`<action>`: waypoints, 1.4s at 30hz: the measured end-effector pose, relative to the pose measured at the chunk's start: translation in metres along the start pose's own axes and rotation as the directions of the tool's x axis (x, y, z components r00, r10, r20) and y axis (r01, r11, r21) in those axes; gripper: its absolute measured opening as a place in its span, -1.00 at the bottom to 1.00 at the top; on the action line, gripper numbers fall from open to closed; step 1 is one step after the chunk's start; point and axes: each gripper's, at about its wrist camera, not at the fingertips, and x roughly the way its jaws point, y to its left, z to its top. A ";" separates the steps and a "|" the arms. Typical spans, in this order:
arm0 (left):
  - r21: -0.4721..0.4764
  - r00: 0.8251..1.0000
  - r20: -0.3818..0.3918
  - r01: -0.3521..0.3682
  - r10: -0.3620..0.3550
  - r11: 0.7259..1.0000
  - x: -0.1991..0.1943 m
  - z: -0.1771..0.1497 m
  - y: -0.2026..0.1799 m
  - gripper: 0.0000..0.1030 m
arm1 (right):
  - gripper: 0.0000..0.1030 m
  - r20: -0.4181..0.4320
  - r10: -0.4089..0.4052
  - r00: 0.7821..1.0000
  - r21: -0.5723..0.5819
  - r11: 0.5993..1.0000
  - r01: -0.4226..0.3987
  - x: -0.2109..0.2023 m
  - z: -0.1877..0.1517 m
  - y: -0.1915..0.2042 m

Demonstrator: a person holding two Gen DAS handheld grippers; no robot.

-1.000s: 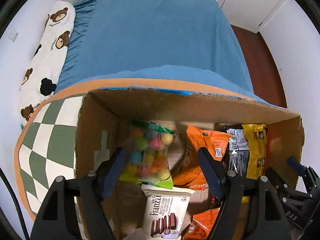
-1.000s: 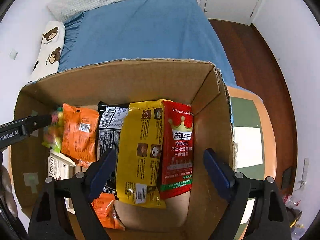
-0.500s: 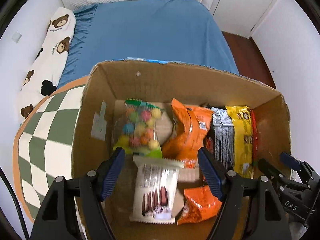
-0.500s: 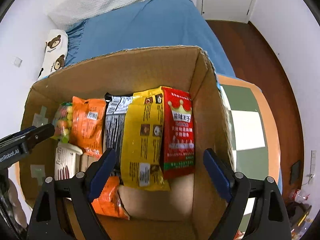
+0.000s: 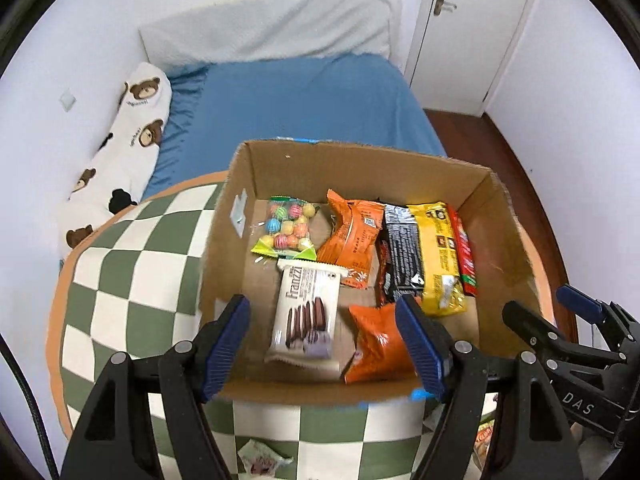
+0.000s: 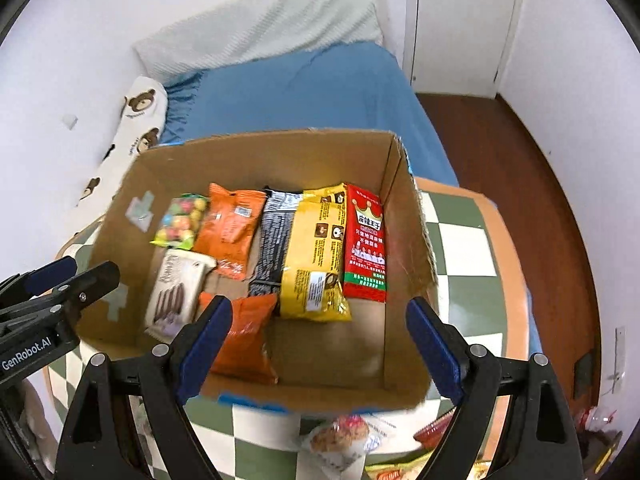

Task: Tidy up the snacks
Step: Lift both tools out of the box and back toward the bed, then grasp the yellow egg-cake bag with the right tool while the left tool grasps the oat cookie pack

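Observation:
An open cardboard box (image 5: 360, 168) stands on a checkered surface. Inside lie a clear bag of coloured candy balls (image 5: 286, 230), two orange packs (image 5: 352, 236) (image 5: 380, 344), a white Franzzi cookie pack (image 5: 306, 312), and black (image 5: 402, 256), yellow (image 5: 438, 256) and red (image 5: 464, 256) packs side by side. My left gripper (image 5: 321, 302) hangs open and empty above the box's near wall. My right gripper (image 6: 319, 304) is also open and empty, above the box (image 6: 280, 138) over its near right part. Each gripper shows at the edge of the other's view.
The box rests on a green-and-white checkered top with an orange rim (image 5: 132, 264). Loose snack packs (image 6: 340, 436) (image 5: 260, 456) lie on it in front of the box. Behind are a blue bed (image 5: 300, 100), a bear-print pillow (image 5: 128, 140) and wooden floor (image 6: 500, 140).
Both grippers have risen and drawn back from inside the box, so its whole rim and the near checkered top now show. The snacks have not moved and the jaws stay as wide.

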 end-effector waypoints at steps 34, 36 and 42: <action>0.359 0.982 -0.181 0.014 0.055 0.933 0.038 -0.138 -0.132 0.43 | 0.76 -0.178 0.118 0.977 0.583 0.812 0.008 -0.017 -0.214 -0.174; 0.425 0.976 -0.208 0.032 0.063 0.905 0.056 -0.139 -0.155 0.43 | 0.76 -0.203 0.100 0.974 0.581 0.813 0.037 -0.010 -0.225 -0.184; 0.578 0.954 -0.274 0.060 0.124 0.814 0.103 -0.145 -0.209 0.43 | 0.76 -0.232 0.073 0.970 0.540 0.839 0.066 -0.002 -0.243 -0.191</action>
